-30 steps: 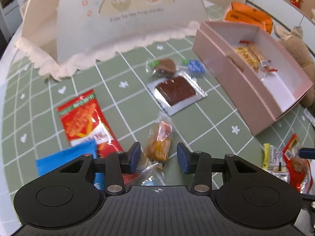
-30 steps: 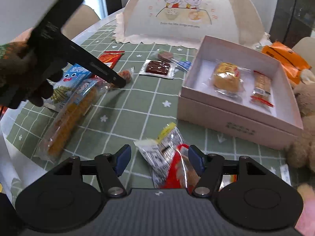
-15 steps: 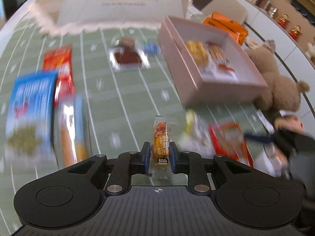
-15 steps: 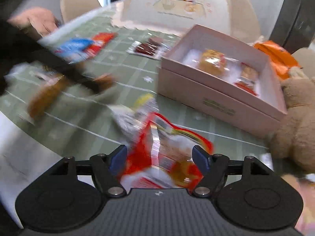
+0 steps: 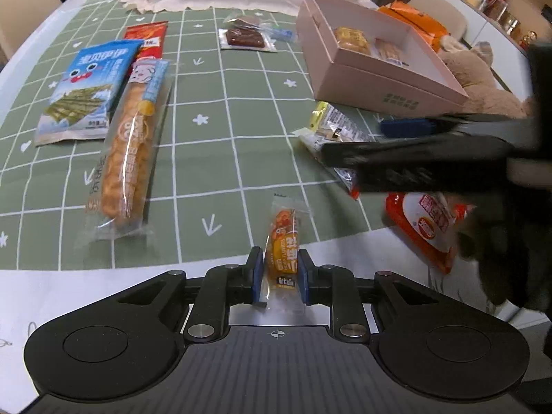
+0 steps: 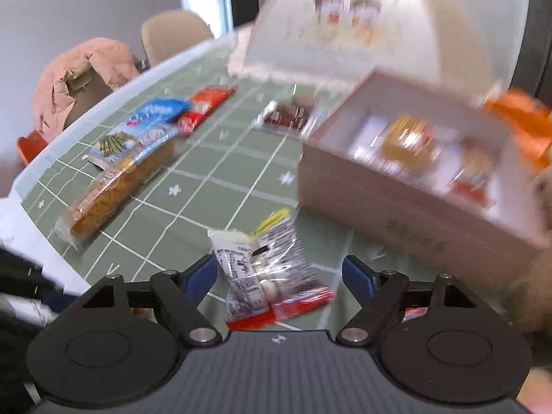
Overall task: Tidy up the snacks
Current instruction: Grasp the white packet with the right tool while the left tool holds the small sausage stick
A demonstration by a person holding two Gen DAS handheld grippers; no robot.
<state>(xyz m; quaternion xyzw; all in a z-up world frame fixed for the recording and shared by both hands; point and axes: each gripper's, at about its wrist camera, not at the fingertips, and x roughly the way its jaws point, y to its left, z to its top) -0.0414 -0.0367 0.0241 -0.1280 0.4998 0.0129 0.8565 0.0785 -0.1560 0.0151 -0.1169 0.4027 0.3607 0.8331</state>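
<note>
Both tools share one build. The left gripper (image 5: 279, 276) has a matte black ribbed body, two round black discs at its near corners, silver pivot screws, angular black link arms and blue pads on the fingertips (image 5: 257, 277). A small crosshair mark sits at centre. The right gripper (image 6: 279, 277) looks identical, blue pads included.

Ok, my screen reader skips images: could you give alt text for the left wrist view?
The left hand-held gripper pinches a small orange clear-wrapped snack packet above a green grid-patterned tablecloth; an open pink cardboard box sits beyond.
</note>
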